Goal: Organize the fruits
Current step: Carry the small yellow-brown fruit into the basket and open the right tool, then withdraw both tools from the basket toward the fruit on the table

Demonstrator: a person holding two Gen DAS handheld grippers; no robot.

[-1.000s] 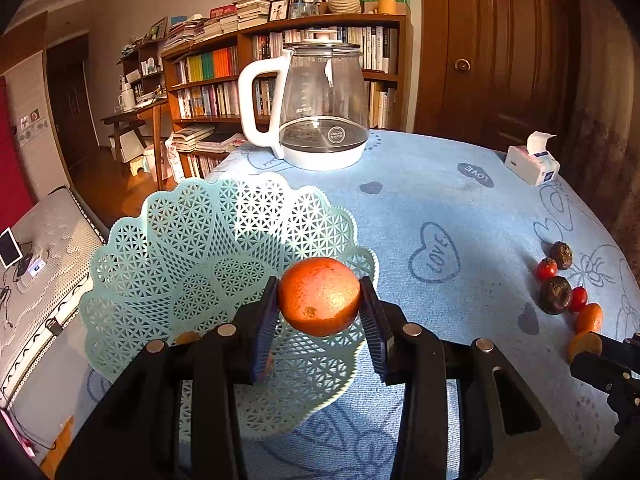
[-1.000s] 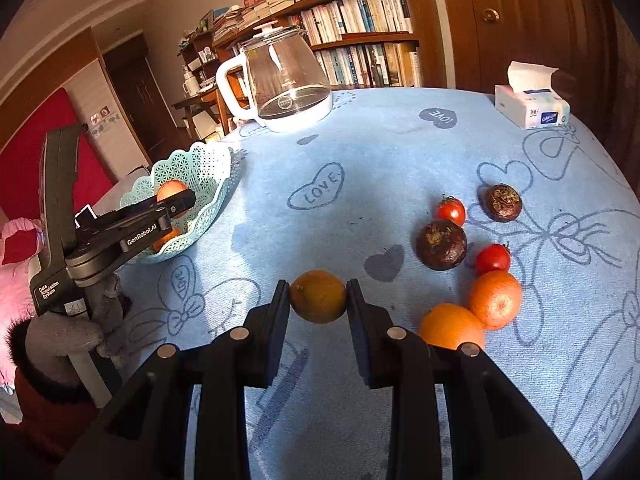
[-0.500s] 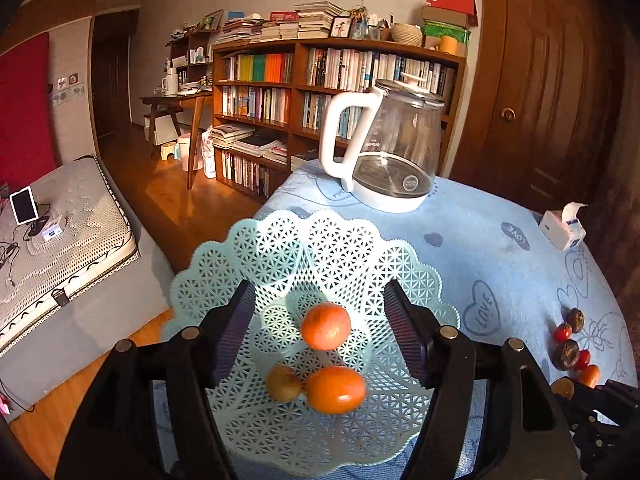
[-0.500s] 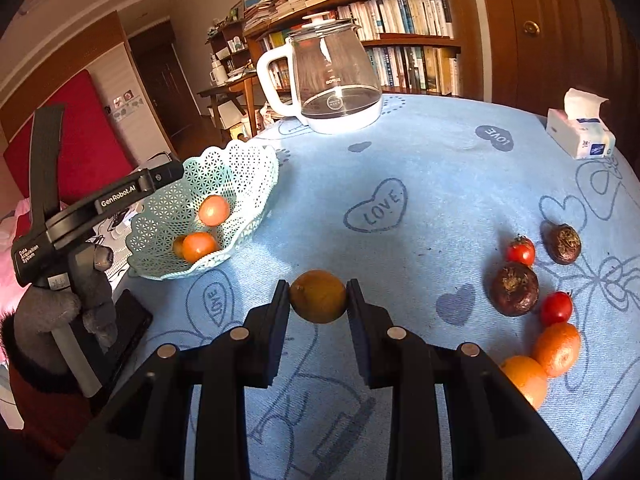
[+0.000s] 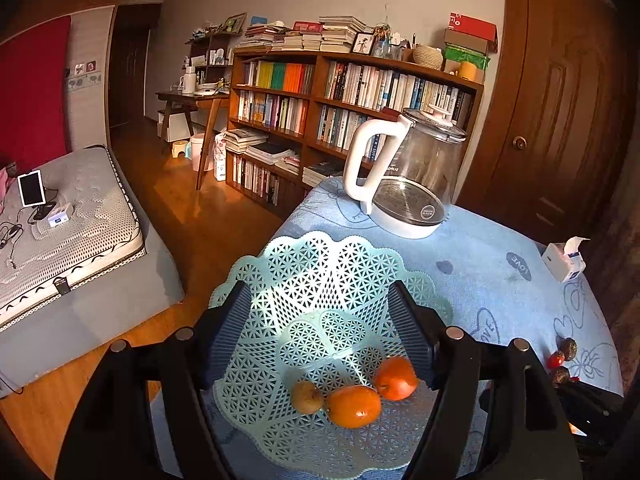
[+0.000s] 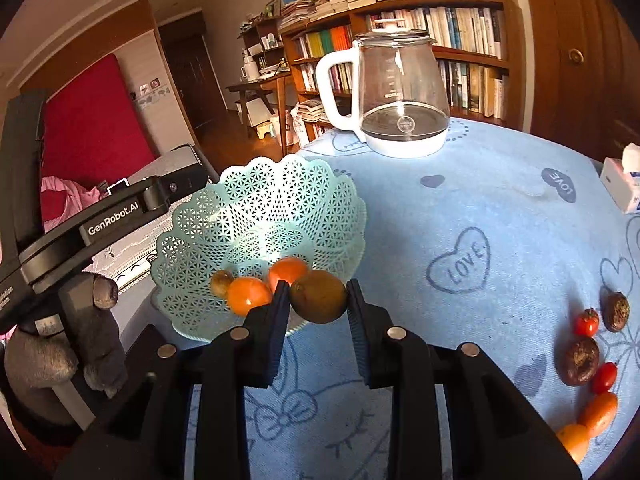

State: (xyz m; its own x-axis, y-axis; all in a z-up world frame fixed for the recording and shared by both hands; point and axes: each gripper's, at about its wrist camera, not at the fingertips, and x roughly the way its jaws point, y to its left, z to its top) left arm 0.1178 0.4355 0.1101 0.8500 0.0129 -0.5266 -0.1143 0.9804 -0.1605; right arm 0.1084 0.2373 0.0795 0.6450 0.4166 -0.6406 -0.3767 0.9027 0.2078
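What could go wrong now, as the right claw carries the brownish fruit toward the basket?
The basket sits near the table edge; a push from the right claw may slide it off. The brownish fruit, dropped onto the three fruits inside, could perhaps bounce out over the low rim.

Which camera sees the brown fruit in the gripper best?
The right wrist view. The brown fruit sits large and close there, clamped in the right gripper, just in front of the basket. The left wrist view does not show it at all, only three other fruits in the basket.
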